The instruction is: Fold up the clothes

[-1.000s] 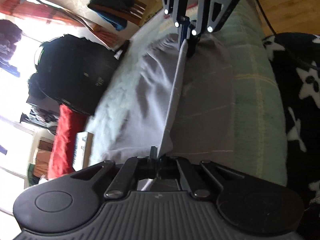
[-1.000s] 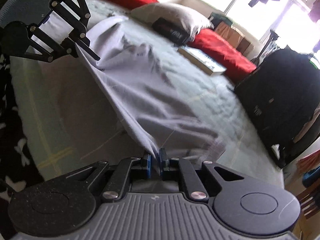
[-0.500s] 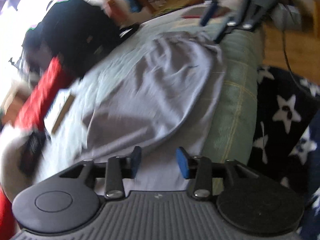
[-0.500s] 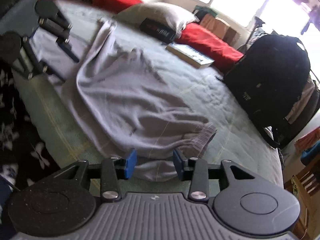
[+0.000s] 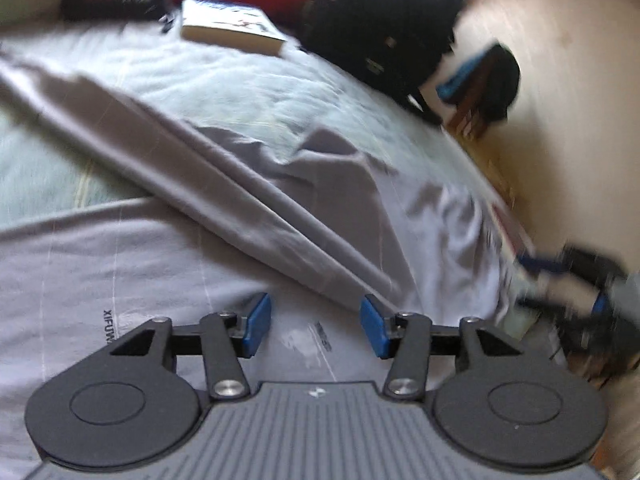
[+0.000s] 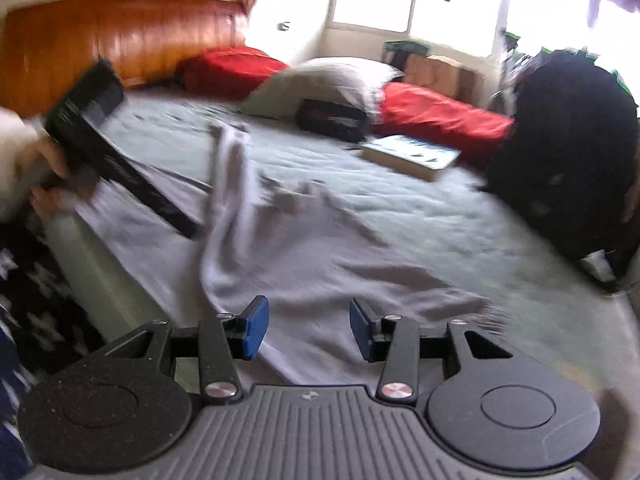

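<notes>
The grey garment [image 5: 312,216] lay rumpled on the bed [image 5: 248,92], directly ahead of and beneath both grippers. In the left wrist view, a long fold of the cloth ran diagonally from the far left down toward the right blue pad [image 5: 374,332], and printed lettering showed on the flat part just ahead of the pads. In the right wrist view, the garment [image 6: 304,264] spread forward from the pads, with one narrow ridge of cloth reaching away toward the pillows.

The left gripper [image 5: 315,326] had its jaws spread wide, with nothing between the pads; the cloth lay below the gap. The right gripper [image 6: 304,328] was likewise spread and held nothing. Whether either set of pads touched the cloth could not be told.

In the right wrist view, the left gripper appeared far left, blurred, gripped by a hand [image 6: 48,172] and angled down onto the garment's left part. In the left wrist view, the right gripper appeared blurred at the far right, beside the bed edge.

Beyond the garment lay a book [image 6: 412,156], flat on the bed, ahead and to the right. Behind it sat a red cushion [image 6: 440,120], a grey pillow [image 6: 320,80] and a small dark case [image 6: 332,118]. A black backpack [image 6: 568,144] stood on the bed at far right. A wooden headboard [image 6: 120,36] rose at upper left.
</notes>
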Available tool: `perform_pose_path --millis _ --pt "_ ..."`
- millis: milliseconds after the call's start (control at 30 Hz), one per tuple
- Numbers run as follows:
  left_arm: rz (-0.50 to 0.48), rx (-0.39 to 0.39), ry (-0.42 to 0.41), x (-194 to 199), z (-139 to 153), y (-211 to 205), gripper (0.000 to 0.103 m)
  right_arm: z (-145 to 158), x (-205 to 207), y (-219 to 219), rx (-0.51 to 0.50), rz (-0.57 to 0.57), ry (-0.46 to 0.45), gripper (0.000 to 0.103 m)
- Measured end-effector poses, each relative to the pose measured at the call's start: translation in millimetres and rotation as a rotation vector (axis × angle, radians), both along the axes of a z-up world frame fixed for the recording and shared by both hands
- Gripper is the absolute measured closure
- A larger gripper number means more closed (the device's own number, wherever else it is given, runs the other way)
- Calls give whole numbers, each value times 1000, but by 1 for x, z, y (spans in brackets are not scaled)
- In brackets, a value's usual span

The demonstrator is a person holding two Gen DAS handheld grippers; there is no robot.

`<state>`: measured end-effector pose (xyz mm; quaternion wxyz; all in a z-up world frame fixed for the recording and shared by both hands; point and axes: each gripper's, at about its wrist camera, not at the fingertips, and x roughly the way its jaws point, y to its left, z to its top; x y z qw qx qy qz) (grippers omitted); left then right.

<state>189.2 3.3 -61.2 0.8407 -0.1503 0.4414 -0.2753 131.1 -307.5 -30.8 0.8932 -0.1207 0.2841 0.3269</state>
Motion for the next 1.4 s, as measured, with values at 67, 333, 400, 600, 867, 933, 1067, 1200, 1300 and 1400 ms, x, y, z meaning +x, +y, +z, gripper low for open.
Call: perform_pose_path --millis 67,333,400,600,867,933,1067,1200,1300,1400 --pt "30 -60 28 5 -4 6 50 0 8 10 59 28 35 53" --pt "132 -187 92 23 -12 38 38 -24 69 72 251 130 275 53" --pt "140 -218 114 29 -16 44 38 -33 82 86 243 116 306 53" --pt "154 -268 131 42 -22 50 38 -42 108 113 261 118 334 53" --pt "170 -295 129 49 -27 54 37 -32 90 142 272 323 336 51" --pt "167 -286 124 48 -27 53 37 -31 80 147 215 334 316 50" --pt "176 -291 113 49 -28 53 37 -30 71 133 221 296 331 50" --pt "201 -326 101 52 -35 57 37 -23 61 104 254 237 322 49" --pt "229 -356 94 56 -40 61 42 -18 48 79 275 186 302 47" --pt "265 -380 95 61 -46 65 49 -13 31 54 303 125 286 46"
